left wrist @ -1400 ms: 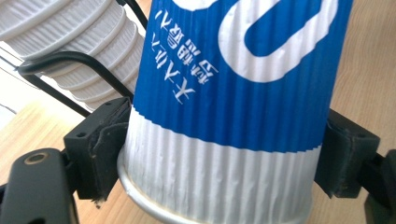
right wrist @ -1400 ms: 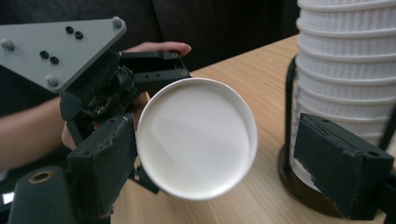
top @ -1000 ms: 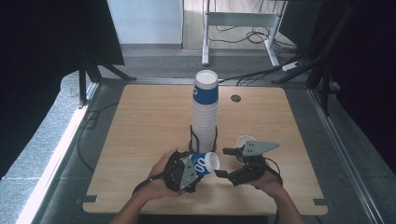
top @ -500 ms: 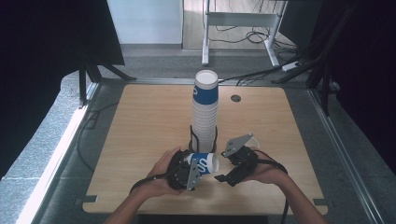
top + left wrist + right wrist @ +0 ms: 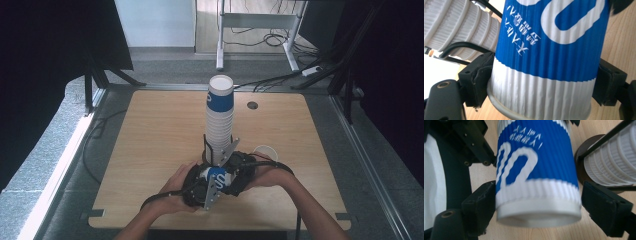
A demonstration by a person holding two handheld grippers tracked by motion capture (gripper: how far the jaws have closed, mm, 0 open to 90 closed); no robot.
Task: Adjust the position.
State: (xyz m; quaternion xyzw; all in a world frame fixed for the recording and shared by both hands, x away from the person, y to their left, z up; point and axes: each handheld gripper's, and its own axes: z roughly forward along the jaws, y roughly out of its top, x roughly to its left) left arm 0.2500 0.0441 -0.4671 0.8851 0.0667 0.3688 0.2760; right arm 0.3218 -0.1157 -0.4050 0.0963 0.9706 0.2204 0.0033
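Observation:
A blue and white ribbed paper cup (image 5: 216, 175) lies on its side between my two hands, near the front of the table. My left gripper (image 5: 207, 179) is shut on it; in the left gripper view its pads (image 5: 480, 81) press both sides of the cup (image 5: 549, 50) near the base. My right gripper (image 5: 226, 171) has come in from the other end. In the right gripper view its jaws have just been closing around the cup's (image 5: 536, 177) rim end, with a thin gap still showing at the right pad (image 5: 602, 206).
A tall stack of ribbed cups (image 5: 220, 112) stands in a black wire holder just behind my hands. A single white cup (image 5: 265, 151) stands on the wooden table (image 5: 150, 130) to the right. A round hole (image 5: 252, 105) sits near the far edge.
My right hand has moved left, away from the single white cup, and its jaws now stand around the cup in the left gripper. The left hand has kept still.

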